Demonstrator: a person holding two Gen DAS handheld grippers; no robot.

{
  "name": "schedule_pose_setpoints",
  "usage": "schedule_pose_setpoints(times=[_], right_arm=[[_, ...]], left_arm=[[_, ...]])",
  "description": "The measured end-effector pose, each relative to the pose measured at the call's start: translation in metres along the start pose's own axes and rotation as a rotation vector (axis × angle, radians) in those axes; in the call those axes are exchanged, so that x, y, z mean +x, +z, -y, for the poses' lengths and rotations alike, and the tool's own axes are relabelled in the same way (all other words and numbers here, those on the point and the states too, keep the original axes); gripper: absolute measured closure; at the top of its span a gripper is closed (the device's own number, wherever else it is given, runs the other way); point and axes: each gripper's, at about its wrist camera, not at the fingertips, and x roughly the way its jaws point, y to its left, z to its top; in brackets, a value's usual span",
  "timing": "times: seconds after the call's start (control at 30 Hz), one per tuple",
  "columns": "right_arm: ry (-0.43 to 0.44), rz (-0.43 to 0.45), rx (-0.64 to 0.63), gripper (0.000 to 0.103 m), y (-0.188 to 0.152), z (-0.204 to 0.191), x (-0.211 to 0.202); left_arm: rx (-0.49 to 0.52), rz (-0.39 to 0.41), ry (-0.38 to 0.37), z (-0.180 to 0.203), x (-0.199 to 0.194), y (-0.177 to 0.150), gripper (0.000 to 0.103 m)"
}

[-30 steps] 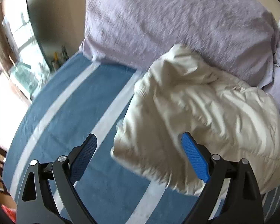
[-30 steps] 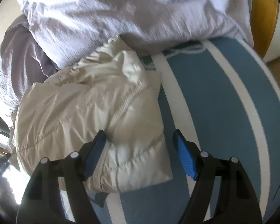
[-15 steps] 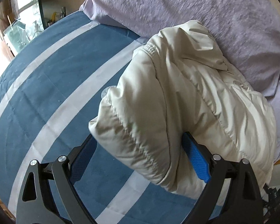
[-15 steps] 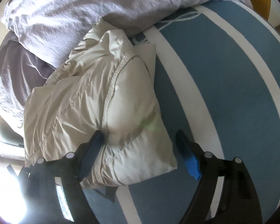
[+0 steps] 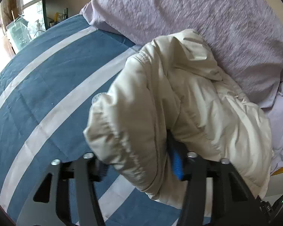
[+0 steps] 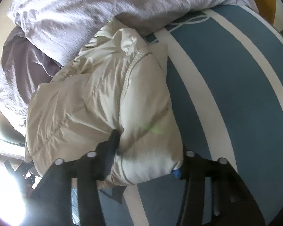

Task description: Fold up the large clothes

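Note:
A cream puffy jacket [image 5: 179,101] lies bunched on a blue bed cover with white stripes [image 5: 47,86]. My left gripper [image 5: 139,163] has closed its jaws on the jacket's near left edge; the padding bulges between the fingers and hides much of the pads. In the right wrist view the same jacket [image 6: 103,98] lies folded into a thick bundle. My right gripper [image 6: 145,162] has closed its jaws on the bundle's near right corner; the blue right pad is almost hidden under the fabric.
A lilac duvet [image 5: 198,18] is piled at the head of the bed right behind the jacket; it also shows in the right wrist view [image 6: 96,9]. A bedside stand with small items [image 5: 24,30] is far left. A wooden bed frame [image 6: 262,0] is at far right.
Both grippers moved forward onto the jacket and went from wide open to closed on its near edge, one at each side. The fabric now bulges between the fingers.

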Motion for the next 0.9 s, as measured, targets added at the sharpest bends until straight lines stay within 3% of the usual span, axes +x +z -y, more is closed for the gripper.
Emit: schedule_pose_setpoints(times=[0.07,0.23,0.5,0.9], right_arm=[[-0.009,0.019,-0.02,0.064,-0.003,-0.007,-0.002],[-0.039,0.065,-0.056,0.073,-0.01,-0.025,-0.009],[-0.038,0.085,-0.063,0.075,-0.023,-0.037,-0.017],[-0.008,0.092,-0.049,0.075,-0.077,-0.006,-0.055]], left_arm=[[0.001,0.009,-0.01,0.0,-0.005,0.0,0.066],[0.044,0.039,-0.018,0.005,-0.02,-0.006,0.074],[0.07,0.054,-0.025,-0.004,-0.038,-0.015,0.076],[0.067,0.057,-0.07,-0.053,-0.071,-0.046,0.076]])
